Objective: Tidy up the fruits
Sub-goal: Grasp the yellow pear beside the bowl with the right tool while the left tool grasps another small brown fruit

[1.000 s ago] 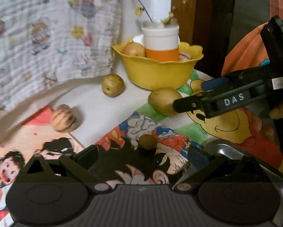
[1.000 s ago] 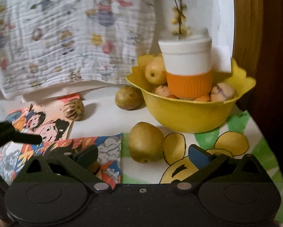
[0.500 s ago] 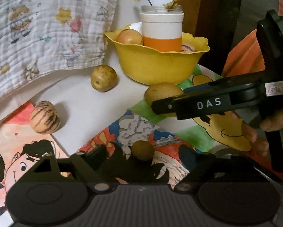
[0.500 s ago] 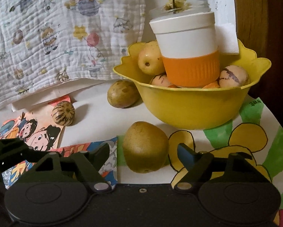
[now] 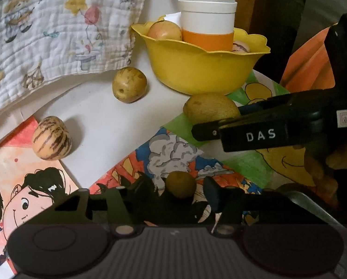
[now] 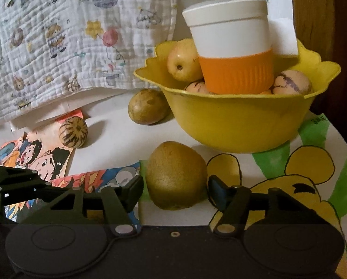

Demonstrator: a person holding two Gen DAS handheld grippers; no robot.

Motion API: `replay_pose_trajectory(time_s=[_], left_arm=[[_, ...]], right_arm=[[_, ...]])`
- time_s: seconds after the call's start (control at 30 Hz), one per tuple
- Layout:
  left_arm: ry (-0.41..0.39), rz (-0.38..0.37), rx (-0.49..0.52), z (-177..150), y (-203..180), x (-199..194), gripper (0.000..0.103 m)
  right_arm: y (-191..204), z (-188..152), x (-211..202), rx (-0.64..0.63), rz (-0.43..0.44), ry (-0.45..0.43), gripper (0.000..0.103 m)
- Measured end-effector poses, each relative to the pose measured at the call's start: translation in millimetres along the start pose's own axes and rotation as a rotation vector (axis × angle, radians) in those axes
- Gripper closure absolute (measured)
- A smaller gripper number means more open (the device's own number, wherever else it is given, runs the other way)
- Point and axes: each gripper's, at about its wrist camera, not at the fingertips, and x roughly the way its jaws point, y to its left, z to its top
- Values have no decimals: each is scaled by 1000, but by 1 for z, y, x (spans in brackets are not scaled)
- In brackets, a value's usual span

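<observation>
Right claw spread around the large greenish-yellow pear; left claw spread beside a small brown round fruit (both on the tabletop).

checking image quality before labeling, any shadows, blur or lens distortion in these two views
Left wrist view: fisheye bends the white printed cloth edge, corners go black, the small round brown fruit sits dim between the left gripper fingers. Right wrist view: the striped round fruit casts a soft shadow rightward, the white cup with orange sleeve looks slightly soft.
</observation>
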Motion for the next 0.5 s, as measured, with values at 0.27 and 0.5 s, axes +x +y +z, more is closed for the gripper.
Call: replay_pose_trajectory(time_s=[0.27,0.5], left_arm=[[0,-23,-5,1,0,-1,69],[-3,-46,-32,1,4,-1,72]], right_arm=[[2,1,3,-18,-9,-3,47],[0,0,2,-19,2,-8,47]])
